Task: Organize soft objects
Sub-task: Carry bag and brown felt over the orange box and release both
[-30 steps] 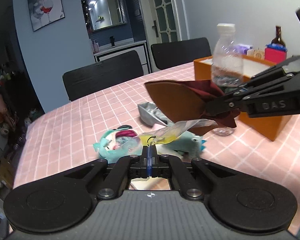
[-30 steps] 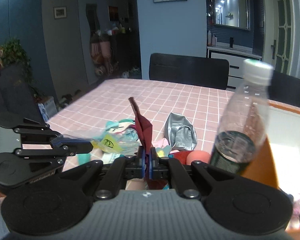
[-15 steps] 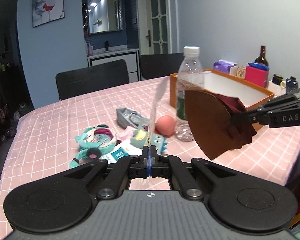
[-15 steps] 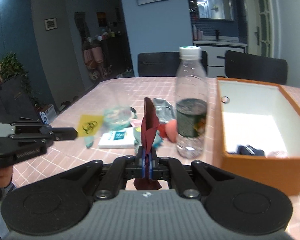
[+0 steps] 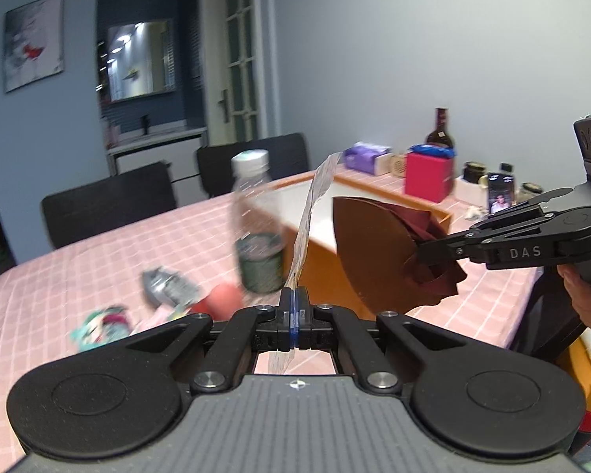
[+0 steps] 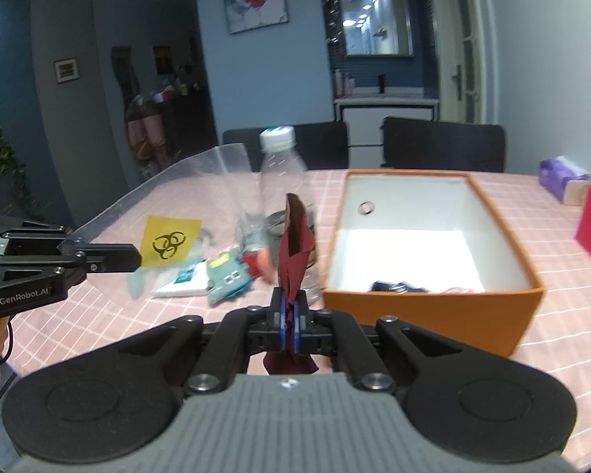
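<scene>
My left gripper (image 5: 294, 307) is shut on a clear plastic bag (image 5: 309, 220) with a yellow biohazard label (image 6: 170, 239), held up above the table. My right gripper (image 6: 288, 315) is shut on a dark red cloth pouch with a brown flap (image 5: 378, 252); the pouch also shows in the right wrist view (image 6: 293, 252). The right gripper also shows in the left wrist view (image 5: 423, 254), right of the bag. Soft toys lie on the pink checked table: a teal plush (image 6: 226, 276), a pink ball (image 5: 220, 297), a silver pouch (image 5: 167, 283).
An open orange box (image 6: 433, 307) with a white inside stands on the right, with a few small items at its bottom. A water bottle (image 5: 256, 228) stands next to the box. A red box (image 5: 427, 177), tissues and jars sit at the far table edge. Black chairs stand behind.
Both grippers have lifted higher and drawn back from the table with the bag and the pouch. The bag now stands upright. The views are blurred by motion.
</scene>
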Tool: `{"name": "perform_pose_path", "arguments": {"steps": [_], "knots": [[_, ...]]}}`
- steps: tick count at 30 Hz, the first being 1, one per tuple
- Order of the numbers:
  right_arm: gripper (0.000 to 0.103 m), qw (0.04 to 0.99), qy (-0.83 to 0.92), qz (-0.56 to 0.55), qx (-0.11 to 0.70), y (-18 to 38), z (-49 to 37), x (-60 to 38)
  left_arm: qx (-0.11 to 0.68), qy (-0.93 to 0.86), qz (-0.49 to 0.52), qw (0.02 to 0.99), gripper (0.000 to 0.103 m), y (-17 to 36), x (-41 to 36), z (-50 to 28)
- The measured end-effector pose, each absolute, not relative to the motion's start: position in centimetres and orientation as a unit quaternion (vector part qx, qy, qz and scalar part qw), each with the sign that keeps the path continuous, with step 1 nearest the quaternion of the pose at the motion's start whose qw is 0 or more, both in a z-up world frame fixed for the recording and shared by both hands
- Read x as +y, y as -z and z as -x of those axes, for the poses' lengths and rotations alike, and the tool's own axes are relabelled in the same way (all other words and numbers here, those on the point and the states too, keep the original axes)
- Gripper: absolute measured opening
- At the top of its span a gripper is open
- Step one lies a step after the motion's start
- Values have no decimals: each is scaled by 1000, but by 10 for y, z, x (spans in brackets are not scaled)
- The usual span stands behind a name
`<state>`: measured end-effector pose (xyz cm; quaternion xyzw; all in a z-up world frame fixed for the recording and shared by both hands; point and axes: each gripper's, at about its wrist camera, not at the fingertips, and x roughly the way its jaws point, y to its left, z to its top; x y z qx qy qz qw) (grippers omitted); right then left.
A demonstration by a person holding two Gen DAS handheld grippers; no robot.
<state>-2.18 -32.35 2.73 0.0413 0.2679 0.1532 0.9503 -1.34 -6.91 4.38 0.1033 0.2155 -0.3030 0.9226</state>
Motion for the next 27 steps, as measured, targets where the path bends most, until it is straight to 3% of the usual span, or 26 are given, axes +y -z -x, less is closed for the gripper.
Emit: {"name": "perform_pose_path", "arguments": {"steps": [14, 27], "knots": [[1, 967, -70, -44, 239, -59, -50, -390, 211, 320, -121, 916, 0, -64, -183, -45], [0, 936, -18, 20, 350, -20, -177, -417, 307, 236, -166, 907, 0, -27, -253, -144]]}}
